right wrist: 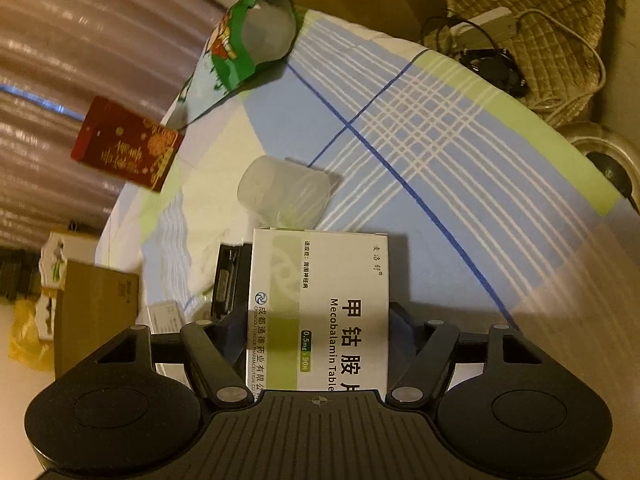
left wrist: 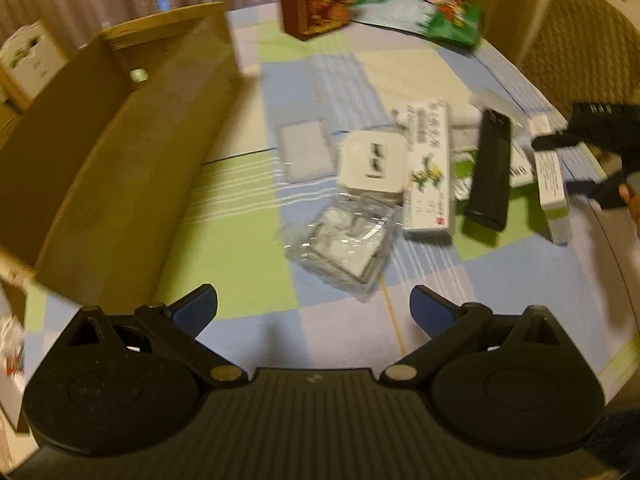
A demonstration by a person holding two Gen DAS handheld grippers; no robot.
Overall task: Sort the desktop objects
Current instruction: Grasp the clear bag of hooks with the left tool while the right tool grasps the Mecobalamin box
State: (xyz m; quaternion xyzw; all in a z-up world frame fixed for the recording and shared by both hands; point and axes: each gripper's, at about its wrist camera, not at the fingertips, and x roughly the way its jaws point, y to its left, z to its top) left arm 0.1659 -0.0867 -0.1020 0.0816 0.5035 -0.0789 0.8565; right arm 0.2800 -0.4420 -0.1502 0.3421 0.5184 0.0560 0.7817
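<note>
I hold the right gripper (right wrist: 318, 332) clamped on the medicine box (right wrist: 320, 304) and should lift it straight, keeping the grip square. The box is white with green panels, at the counter's (right wrist: 440, 200) right side. The left gripper (left wrist: 314, 312) hangs spread and empty.

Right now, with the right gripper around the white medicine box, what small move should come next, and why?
Probably lift the medicine box clear: the right gripper has it between its fingers, and the open cardboard box sits across the table.
</note>
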